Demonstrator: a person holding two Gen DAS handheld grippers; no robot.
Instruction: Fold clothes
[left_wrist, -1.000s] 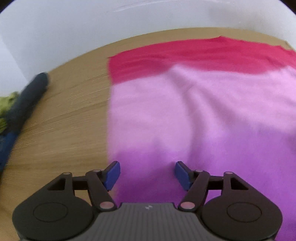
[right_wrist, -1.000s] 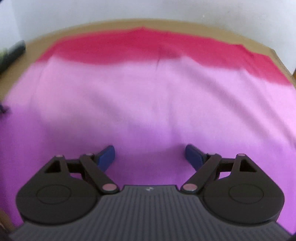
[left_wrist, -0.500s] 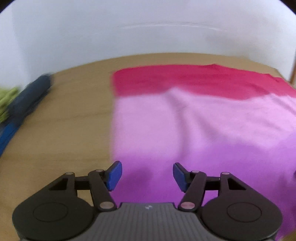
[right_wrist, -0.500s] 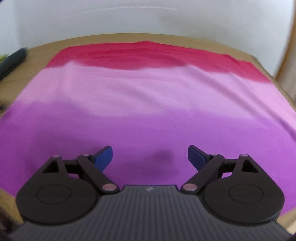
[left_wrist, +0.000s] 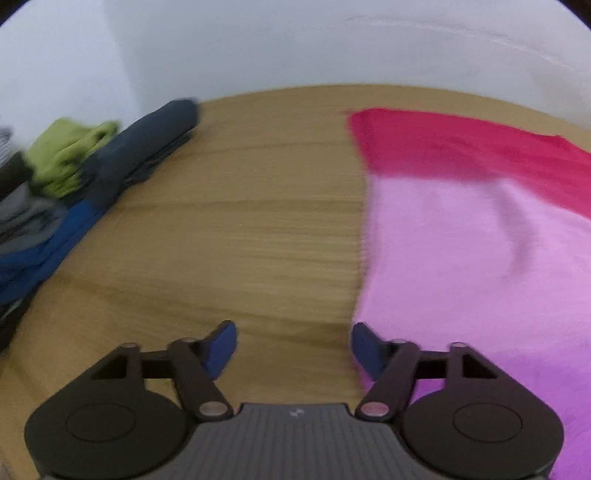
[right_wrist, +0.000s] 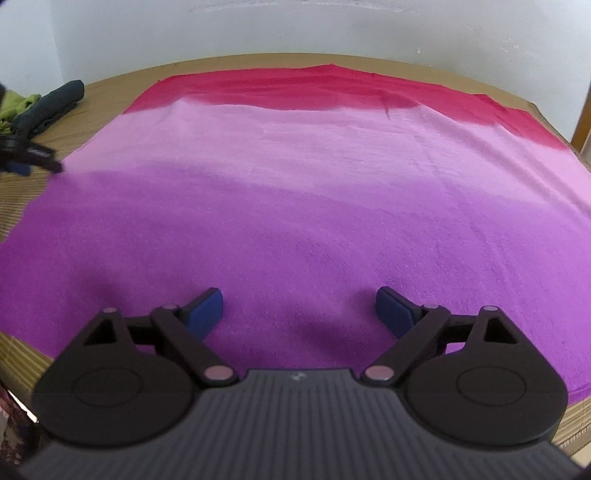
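1. Cloth (right_wrist: 295, 206): one banded piece, crimson at the far end, pale pink in the middle, purple nearest; lies spread flat over most of the desk (left_wrist: 229, 229), presumably laid out whole so a first fold can be taken.
2. Orientation: bands run across the desk, from side to side; the colour sequence runs from the near edge to the far edge by the wall. Which span is the longer cannot be told through the fisheye.
3. Right claw (right_wrist: 297, 310): spread wide, nothing between the pads, poised over the purple end near the desk's front edge.
4. Left claw (left_wrist: 291, 347): spread, pinching nothing, jaws lately narrowing; it straddles the cloth's left edge, one pad at the hem and one over bare wood, probably lining up to take that edge.
5. Other garments (left_wrist: 74, 177): green, navy, blue and grey, heaped at the desk's far left corner, apart from the cloth.
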